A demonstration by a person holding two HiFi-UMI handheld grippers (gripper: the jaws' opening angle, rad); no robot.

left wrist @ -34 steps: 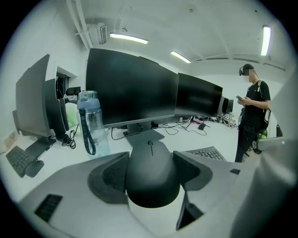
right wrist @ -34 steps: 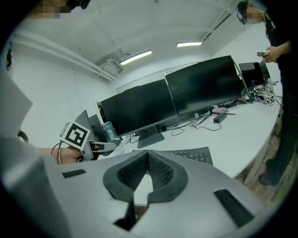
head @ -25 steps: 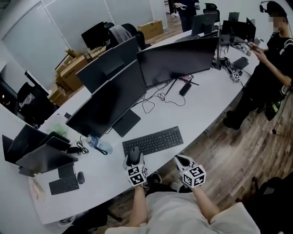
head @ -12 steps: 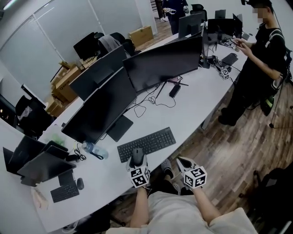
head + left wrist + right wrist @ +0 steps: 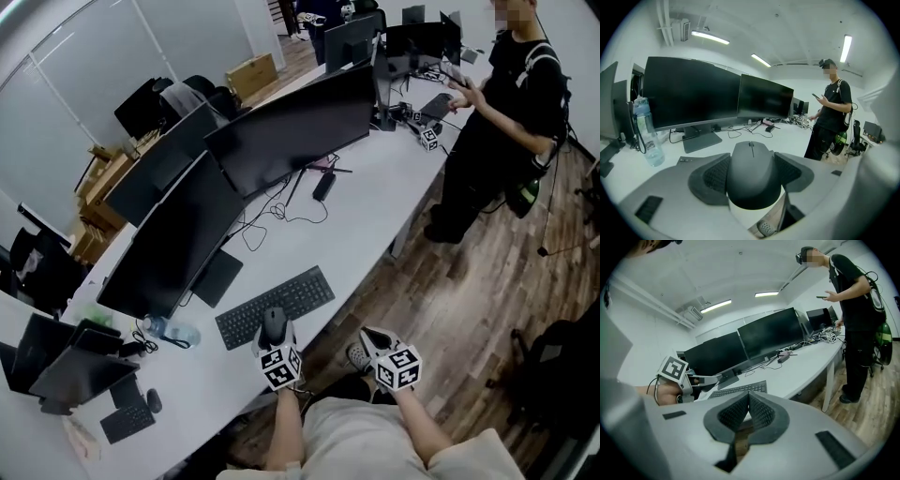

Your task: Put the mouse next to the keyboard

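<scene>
My left gripper is shut on a dark grey mouse, held above the white desk's front edge just in front of the black keyboard. In the left gripper view the mouse fills the space between both pads, pressed on each side. My right gripper hangs off the desk, over the wooden floor, to the right of the left one; its pads meet with nothing between them. From the right gripper view the keyboard lies to the left on the desk.
Large dark monitors stand behind the keyboard, with cables trailing on the desk. A water bottle stands left of the keyboard. A second small keyboard and mouse lie far left. A person stands at the desk's right end.
The head view has swung, so the desk sits further left and lower in frame. Both grippers keep their place relative to the desk edge and the mouse stays gripped.
</scene>
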